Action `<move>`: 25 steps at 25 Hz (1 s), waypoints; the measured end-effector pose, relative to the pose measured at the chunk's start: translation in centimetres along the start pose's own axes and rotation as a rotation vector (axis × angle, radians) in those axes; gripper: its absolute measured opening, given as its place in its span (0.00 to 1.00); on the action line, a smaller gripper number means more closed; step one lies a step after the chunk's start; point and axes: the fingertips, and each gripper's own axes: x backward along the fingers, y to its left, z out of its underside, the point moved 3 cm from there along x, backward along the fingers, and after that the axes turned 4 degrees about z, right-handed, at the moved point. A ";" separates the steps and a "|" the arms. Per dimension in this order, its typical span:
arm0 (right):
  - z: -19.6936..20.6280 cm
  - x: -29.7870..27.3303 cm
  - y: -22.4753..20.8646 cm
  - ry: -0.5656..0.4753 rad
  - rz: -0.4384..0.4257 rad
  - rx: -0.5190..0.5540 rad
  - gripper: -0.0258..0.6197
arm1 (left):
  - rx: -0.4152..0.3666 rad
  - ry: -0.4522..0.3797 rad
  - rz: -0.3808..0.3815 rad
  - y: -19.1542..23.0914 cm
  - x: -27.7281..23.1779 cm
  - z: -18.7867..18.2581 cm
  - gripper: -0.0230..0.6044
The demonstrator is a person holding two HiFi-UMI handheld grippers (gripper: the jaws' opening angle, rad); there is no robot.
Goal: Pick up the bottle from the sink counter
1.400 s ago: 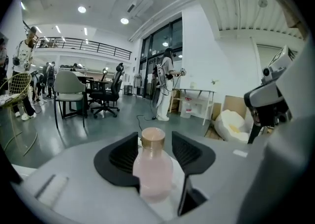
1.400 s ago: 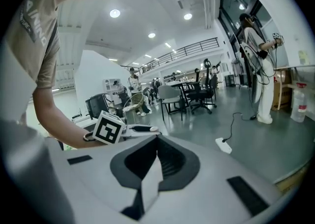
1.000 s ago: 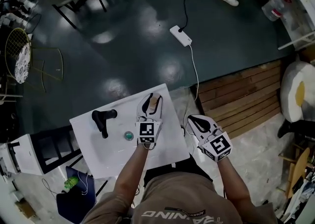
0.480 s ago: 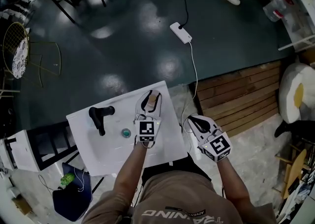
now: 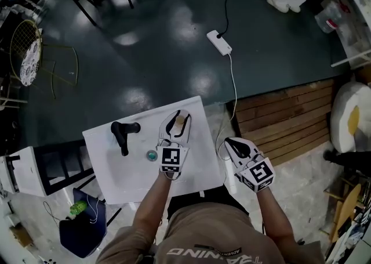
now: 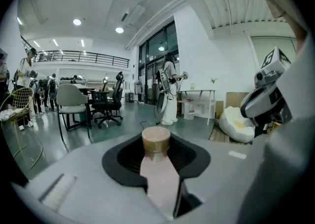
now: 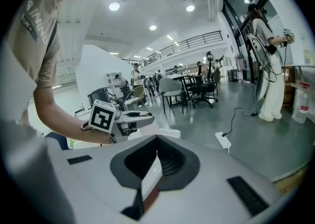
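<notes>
- Bottle (image 6: 157,171), pale with a brown cap, stands upright between the jaws of the left gripper (image 5: 176,125), near the far right corner of the sink counter (image 5: 132,183); whether it has left the surface cannot be told.
- The pads appear pressed on the body below the neck, so the grip should be kept steady, not squeezed further.
- A straight upward lift is advised, with the bottle kept upright.
- The black tap (image 5: 123,135) and the drain (image 5: 152,155) lie to the left, well apart, so no obstruction is expected.
- The right gripper (image 5: 237,148), jaws together and empty, is held beyond the counter's right edge and is best kept there.
</notes>
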 end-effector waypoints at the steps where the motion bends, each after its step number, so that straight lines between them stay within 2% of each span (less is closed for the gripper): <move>1: -0.1 -0.1 0.1 -0.003 -0.004 0.002 0.06 | 0.001 -0.002 -0.001 0.1 0.4 -0.3 0.25; 11: -3.1 -1.0 1.9 -0.054 -0.051 0.050 0.06 | 0.015 -0.010 0.005 1.1 5.5 -4.1 0.25; 20: -6.3 -0.7 3.6 -0.116 -0.074 0.080 0.06 | 0.058 -0.019 0.015 0.5 11.0 -7.8 0.25; 25: -8.8 -0.3 5.1 -0.160 -0.093 0.102 0.06 | 0.043 -0.027 0.008 0.4 14.3 -10.7 0.25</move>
